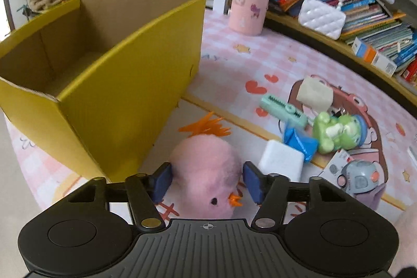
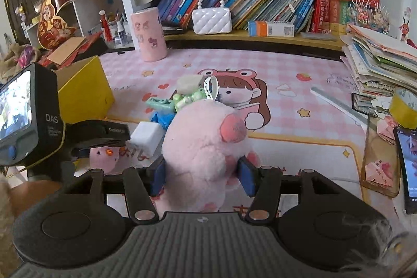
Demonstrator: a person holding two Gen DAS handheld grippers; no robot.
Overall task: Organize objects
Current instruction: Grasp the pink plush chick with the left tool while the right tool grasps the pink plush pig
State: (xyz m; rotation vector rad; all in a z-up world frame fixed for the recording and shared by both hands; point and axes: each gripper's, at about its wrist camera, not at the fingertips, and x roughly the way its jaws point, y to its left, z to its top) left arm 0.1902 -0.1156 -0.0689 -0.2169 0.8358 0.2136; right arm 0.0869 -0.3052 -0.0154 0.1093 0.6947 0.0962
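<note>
My left gripper (image 1: 207, 183) is closed around a pink plush chick (image 1: 206, 171) with orange crest and beak, its blue pads pressing both sides, just right of the open yellow cardboard box (image 1: 109, 95). My right gripper (image 2: 202, 177) is shut on a bigger pink plush pig (image 2: 203, 145) with a white tag loop. The chick (image 2: 103, 156) and the left gripper body (image 2: 31, 116) show at the left of the right wrist view, beside the box (image 2: 83, 93).
A toy pile lies on the pink mat: green frog figure (image 1: 336, 132), mint comb toy (image 1: 284, 108), blue piece (image 1: 299, 141), white block (image 1: 282, 160), grey robot toy (image 1: 358, 177). A pink cylinder (image 1: 250, 1), white purse (image 1: 322, 16), bookshelves behind. Paper stack (image 2: 378, 64), tape roll (image 2: 405, 107), phone (image 2: 408, 168) at right.
</note>
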